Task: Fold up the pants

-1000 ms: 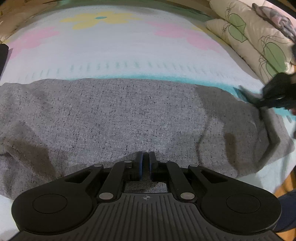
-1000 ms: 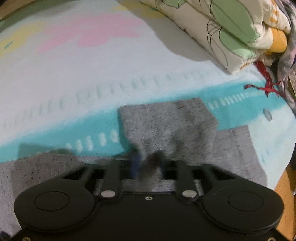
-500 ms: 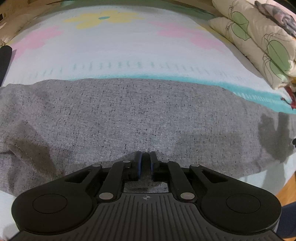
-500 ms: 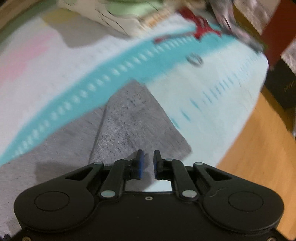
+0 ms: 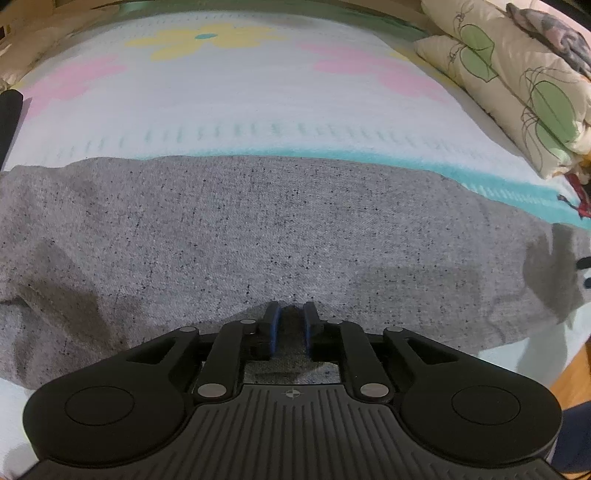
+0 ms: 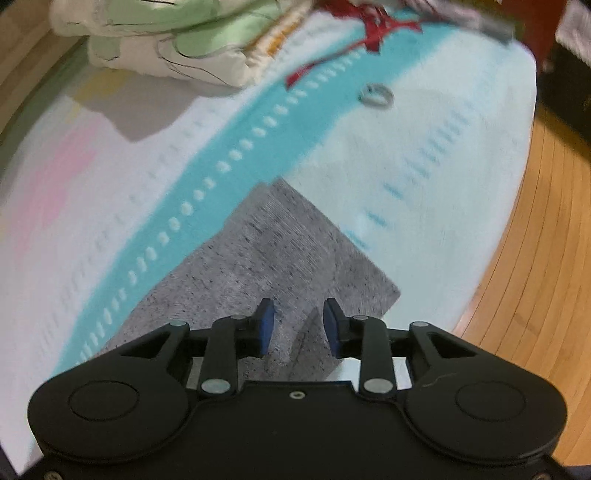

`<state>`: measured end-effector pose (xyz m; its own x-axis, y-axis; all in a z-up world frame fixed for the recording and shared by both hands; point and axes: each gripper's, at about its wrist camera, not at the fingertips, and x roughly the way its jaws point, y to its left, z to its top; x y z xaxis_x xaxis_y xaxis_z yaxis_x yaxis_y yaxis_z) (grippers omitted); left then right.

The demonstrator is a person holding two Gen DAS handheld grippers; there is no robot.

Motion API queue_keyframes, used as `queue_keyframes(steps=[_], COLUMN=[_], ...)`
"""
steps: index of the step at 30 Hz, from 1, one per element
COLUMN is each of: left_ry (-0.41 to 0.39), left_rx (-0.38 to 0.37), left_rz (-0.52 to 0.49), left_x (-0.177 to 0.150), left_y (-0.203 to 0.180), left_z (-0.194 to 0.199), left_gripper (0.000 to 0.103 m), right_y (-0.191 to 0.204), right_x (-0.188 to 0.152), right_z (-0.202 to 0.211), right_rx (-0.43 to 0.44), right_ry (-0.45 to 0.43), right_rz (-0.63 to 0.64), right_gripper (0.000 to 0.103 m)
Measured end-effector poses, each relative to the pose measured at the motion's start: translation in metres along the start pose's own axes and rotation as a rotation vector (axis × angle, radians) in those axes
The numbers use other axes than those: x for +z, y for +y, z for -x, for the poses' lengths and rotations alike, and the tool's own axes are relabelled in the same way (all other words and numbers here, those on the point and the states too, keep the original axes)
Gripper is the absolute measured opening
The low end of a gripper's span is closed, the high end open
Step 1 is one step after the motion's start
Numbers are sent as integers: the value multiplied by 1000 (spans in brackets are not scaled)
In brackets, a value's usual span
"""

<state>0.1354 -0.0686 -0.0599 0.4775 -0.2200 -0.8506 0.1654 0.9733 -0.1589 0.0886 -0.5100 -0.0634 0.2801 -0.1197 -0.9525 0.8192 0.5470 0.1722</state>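
Observation:
Grey speckled pants (image 5: 280,236) lie flat across a bed with a flowered white and teal cover (image 5: 236,110). My left gripper (image 5: 291,314) sits low on the near edge of the pants, its jaws a little apart with grey cloth between them. In the right wrist view the cuff end of the pants (image 6: 280,266) lies flat near the bed's edge. My right gripper (image 6: 298,314) is open just above that cuff and holds nothing. The right gripper's tip shows at the far right of the left wrist view (image 5: 583,271).
Cream pillows with green leaves (image 5: 517,85) are stacked at the bed's right side. A red ribbon (image 6: 369,33) and a small ring (image 6: 376,96) lie on the cover beyond the cuff. Wooden floor (image 6: 535,277) lies past the bed's edge.
My right gripper let go of the pant leg end, which now lies flat, and its jaws opened wide. My left gripper's jaws have parted slightly.

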Motion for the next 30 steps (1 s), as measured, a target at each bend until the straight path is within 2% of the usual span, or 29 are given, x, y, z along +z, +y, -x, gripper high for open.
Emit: queue_keyframes(steps=[5,7,10,12,13,15,19,21,22,24,25,26,27,30], left_ry=[-2,-4,-4,-2,0,1,-3,-4,-5,-7,-8,-8,-7,-7], left_rx=[4,8,4,-1,-2,-6,-1,0,3,12,12,11,9,10], left_rz=[-12,-23,-22,-12,-4,9,4,-8,-19,-45,-49,-48,-42,-32], left_x=[0,0,0,1,2,2,1,0,0,-1,-1,-2,-1,-1], left_y=[-5,-6,-6,-5,-4,-3,-3,-7,-8,-11,-11,-11,-11,-11], left_z=[0,0,0,0,0,0,1,1,1,2,2,2,2,1], left_gripper=[20,20,20,20,20,21,24,28,29,29,29,29,30,30], right_y=[-8,-4,5,10,13,19,21,16,14,8,4,1,-1,1], right_x=[2,1,-1,-3,-4,-7,-17,-15,-12,-7,-7,-7,-6,-2], right_z=[-15,-21,-26,-24,-23,-12,33,34,23,-7,-20,-20,-15,10], right_rx=[65,60,37,25,13,4,-18,-48,-78,-158,-181,-182,-176,-160], right_ry=[43,51,41,23,12,-25,-162,-140,-88,32,72,64,48,-46], right_rz=[-49,-38,-7,15,37,81,133,128,127,121,98,70,47,49], right_gripper=[44,49,52,44,25,22,21,22,22,25,35,43,47,47])
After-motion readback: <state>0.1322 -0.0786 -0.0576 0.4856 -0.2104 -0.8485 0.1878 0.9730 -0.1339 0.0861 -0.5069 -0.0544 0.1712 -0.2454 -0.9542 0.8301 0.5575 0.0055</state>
